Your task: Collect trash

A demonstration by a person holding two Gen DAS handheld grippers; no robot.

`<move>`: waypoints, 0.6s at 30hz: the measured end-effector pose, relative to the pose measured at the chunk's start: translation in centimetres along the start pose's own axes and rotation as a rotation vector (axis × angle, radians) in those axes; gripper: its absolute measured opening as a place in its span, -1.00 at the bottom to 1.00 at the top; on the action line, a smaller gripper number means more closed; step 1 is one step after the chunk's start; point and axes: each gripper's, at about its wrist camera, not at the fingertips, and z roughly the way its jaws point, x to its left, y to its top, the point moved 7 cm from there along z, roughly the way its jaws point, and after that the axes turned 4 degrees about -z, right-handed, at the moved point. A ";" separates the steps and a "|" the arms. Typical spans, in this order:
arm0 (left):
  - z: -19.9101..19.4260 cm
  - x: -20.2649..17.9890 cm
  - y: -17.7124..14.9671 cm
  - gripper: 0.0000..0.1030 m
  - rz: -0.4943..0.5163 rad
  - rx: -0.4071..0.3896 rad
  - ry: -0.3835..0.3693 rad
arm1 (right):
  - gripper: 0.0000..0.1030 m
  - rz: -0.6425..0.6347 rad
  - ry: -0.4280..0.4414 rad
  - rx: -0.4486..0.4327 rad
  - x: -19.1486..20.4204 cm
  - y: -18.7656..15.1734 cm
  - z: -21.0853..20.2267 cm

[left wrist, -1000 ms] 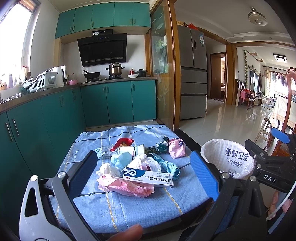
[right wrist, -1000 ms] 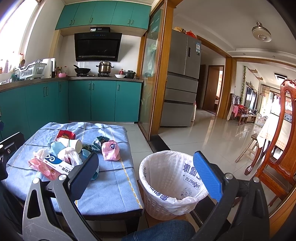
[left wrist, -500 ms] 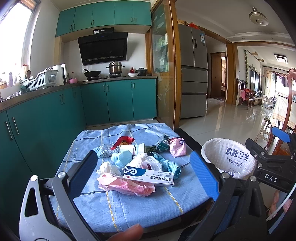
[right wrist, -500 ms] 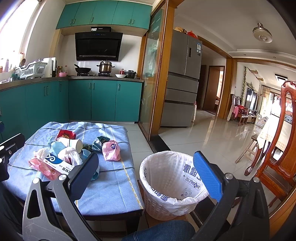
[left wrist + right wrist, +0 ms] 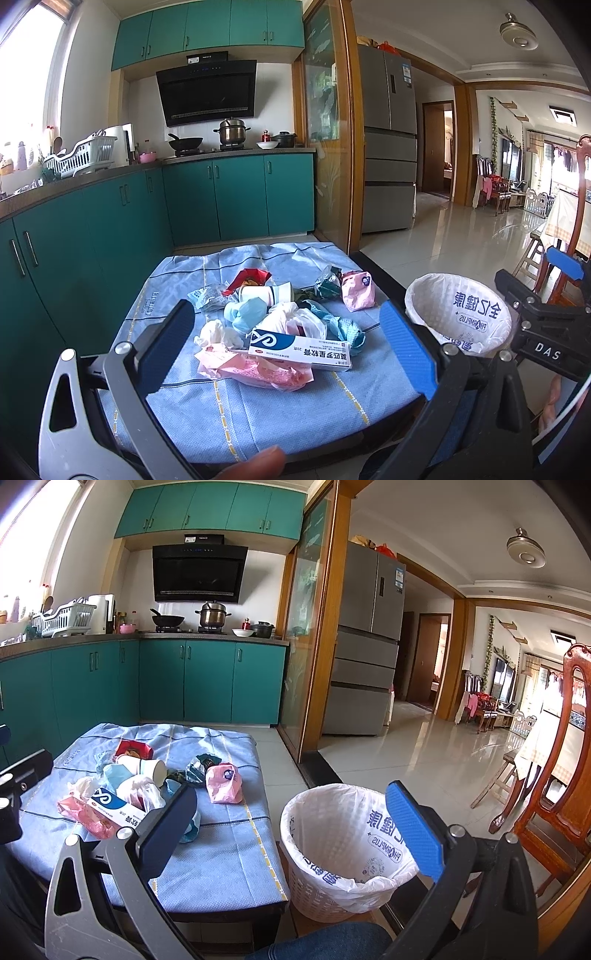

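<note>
— What's in the bin (image 5: 343, 853)?

— I see a white liner and, as far as I can tell, nothing else; it stands on the floor just beside the table (image 5: 221, 867).

— And the trash?

— The trash pile (image 5: 280, 325) lies mid-table, ointment box (image 5: 299, 349) on top, paper cup (image 5: 146, 768) tipped over.

— Grippers?

— My left gripper (image 5: 291, 350) and right gripper (image 5: 295, 827) gape wide, gripping nothing.

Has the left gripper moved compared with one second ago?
Yes, slightly. In the left wrist view the teal lower cabinets sit a little lower, so the left gripper tilted slightly upward.
</note>
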 end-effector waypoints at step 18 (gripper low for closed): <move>9.0 7.9 -2.7 0.43 -0.100 0.202 0.167 | 0.75 -0.205 0.392 0.166 8.1 0.0 13.0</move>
